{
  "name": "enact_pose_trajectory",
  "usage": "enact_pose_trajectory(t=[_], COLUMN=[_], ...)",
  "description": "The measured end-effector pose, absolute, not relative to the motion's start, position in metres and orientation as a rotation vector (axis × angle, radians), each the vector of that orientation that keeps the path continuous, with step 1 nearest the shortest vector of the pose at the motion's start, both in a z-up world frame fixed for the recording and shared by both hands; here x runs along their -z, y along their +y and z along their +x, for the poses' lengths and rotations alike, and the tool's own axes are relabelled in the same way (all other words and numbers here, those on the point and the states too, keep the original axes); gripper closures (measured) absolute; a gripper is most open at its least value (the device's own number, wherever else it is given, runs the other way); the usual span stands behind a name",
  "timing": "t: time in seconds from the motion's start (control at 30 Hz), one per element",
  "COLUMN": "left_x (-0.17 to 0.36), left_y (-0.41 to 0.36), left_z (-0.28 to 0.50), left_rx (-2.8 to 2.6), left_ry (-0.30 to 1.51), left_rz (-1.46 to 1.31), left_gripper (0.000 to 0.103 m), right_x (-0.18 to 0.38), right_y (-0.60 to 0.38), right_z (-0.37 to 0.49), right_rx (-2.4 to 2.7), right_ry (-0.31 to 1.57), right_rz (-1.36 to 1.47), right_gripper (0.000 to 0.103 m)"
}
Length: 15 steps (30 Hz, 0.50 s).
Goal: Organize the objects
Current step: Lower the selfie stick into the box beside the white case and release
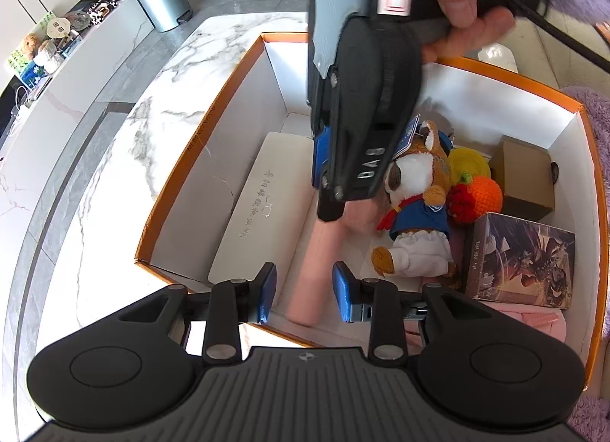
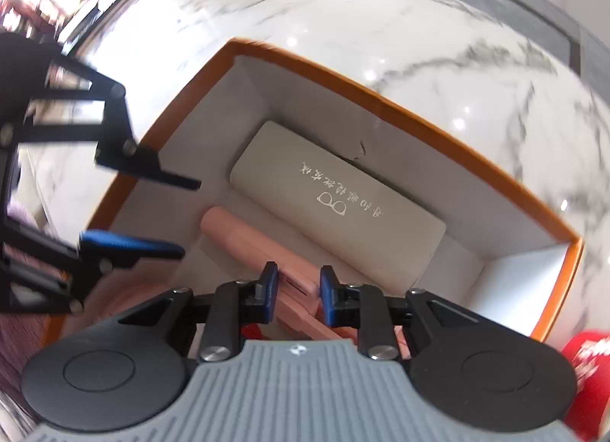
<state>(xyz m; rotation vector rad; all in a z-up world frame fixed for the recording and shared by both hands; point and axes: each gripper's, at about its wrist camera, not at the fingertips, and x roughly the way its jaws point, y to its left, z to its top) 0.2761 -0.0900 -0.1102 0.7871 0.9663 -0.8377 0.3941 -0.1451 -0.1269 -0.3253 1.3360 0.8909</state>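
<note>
Bright daylight, both views. Left wrist view sharp; fisheye bends its edges. Right wrist view motion-blurred throughout, blown-out upper left, specular spots on marble tabletop (image 2: 438, 72). Soft shadows inside orange box (image 1: 587, 159).
</note>
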Motion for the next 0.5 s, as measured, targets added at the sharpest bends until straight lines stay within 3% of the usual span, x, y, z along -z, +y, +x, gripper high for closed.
enact_pose_trajectory(t=[0.4,0.5], left_x=[0.086,0.074], left_y=[-0.092,-0.083], left_z=[0.253,0.235], left_rx=[0.758,0.687], left_ry=[0.95,0.911], left_rz=[0.72,0.645], left_gripper=[0.064,0.055], right_x=[0.102,0.085], right_y=[-0.156,-0.155], right_z=[0.383,0.352], right_rx=[-0.824,-0.76], right_ry=[1.247,1.215], right_rz=[-0.331,-0.348], right_gripper=[0.075,0.075])
